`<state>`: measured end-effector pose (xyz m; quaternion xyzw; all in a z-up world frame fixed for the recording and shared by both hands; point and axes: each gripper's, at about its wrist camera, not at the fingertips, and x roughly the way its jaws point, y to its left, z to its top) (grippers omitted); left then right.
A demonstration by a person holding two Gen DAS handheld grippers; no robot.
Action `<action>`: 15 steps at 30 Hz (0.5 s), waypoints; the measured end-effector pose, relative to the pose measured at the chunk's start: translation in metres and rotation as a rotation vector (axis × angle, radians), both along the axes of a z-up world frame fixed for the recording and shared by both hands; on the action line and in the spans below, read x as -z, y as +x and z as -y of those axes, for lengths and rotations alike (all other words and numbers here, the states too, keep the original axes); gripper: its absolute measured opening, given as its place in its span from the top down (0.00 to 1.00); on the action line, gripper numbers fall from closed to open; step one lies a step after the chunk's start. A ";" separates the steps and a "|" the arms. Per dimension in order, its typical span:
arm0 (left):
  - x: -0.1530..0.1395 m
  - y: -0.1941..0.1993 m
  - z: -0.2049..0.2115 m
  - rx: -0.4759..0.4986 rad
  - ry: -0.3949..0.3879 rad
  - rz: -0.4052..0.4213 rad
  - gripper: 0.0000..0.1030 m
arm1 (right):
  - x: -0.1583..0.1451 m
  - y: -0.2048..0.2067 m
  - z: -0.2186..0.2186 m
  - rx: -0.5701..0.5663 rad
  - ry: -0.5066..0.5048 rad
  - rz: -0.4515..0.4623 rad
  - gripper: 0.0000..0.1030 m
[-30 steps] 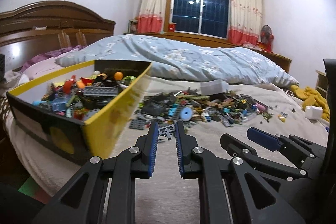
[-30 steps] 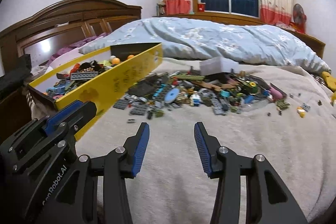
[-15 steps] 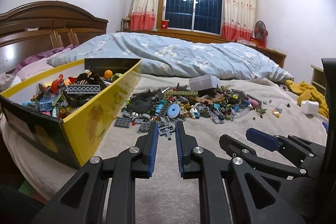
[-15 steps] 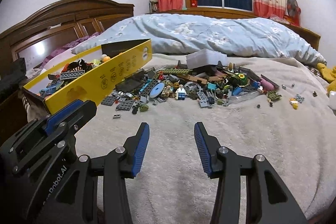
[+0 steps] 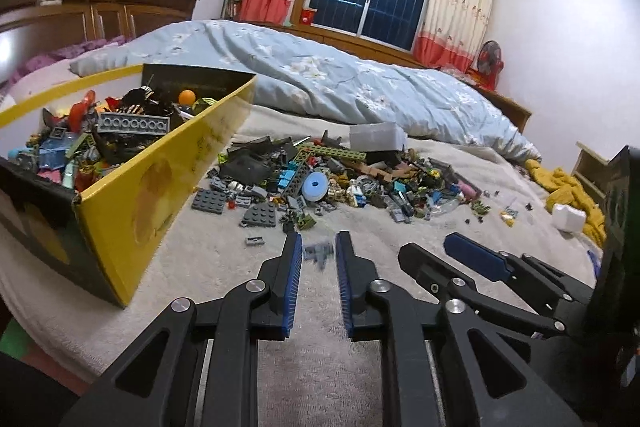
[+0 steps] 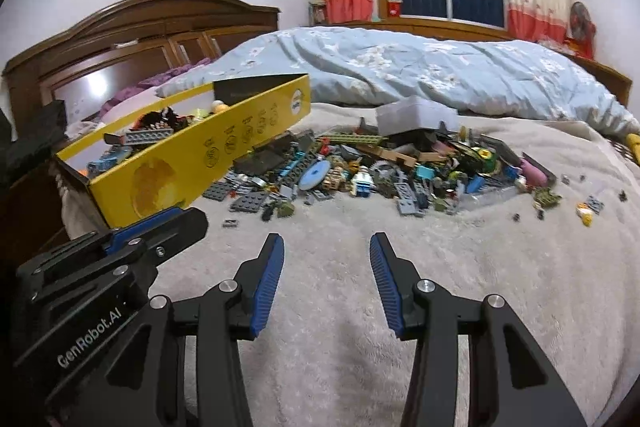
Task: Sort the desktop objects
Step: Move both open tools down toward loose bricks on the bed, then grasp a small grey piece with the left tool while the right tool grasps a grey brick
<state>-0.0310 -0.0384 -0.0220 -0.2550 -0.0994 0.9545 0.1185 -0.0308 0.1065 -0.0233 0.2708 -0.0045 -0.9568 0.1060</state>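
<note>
A pile of toy bricks (image 5: 320, 179) (image 6: 360, 171) lies on the beige blanket. To its left a yellow cardboard box (image 5: 160, 195) (image 6: 192, 163) holds several bricks. My left gripper (image 5: 318, 243) hovers low over the blanket in front of the pile. Its jaws are opening, and a small grey brick piece (image 5: 318, 251), blurred, sits between the tips with the pads no longer pressing it. My right gripper (image 6: 326, 247) stands open and empty over bare blanket, beside the left gripper (image 6: 160, 223).
A folded blue quilt (image 5: 360, 83) lies behind the pile, with a clear plastic box (image 5: 376, 137) at its edge. Loose bits are scattered to the right (image 6: 584, 211). A yellow cloth (image 5: 568, 187) and a white block (image 5: 568, 217) lie at far right. A wooden headboard (image 6: 140, 27) stands at left.
The left gripper's jaws have spread apart and the small grey piece between its tips has gone blurred. The left view has tilted and swung towards the box. The right gripper looks unchanged.
</note>
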 end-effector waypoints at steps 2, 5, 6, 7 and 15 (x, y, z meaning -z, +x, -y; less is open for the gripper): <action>-0.001 -0.001 0.005 0.016 0.020 -0.002 0.77 | -0.003 -0.004 -0.003 -0.028 -0.015 0.011 0.49; -0.002 -0.004 0.009 0.034 0.036 0.003 0.72 | -0.011 -0.012 -0.008 -0.054 0.032 0.012 0.45; -0.002 -0.006 0.009 0.039 0.039 0.006 0.70 | -0.013 -0.014 -0.011 -0.054 0.052 0.007 0.45; -0.001 -0.008 0.009 0.051 0.042 0.016 0.69 | -0.015 -0.017 -0.014 -0.054 0.070 0.003 0.45; 0.009 -0.028 0.011 0.045 -0.020 0.067 0.61 | 0.011 -0.072 -0.036 -0.149 0.217 0.138 0.45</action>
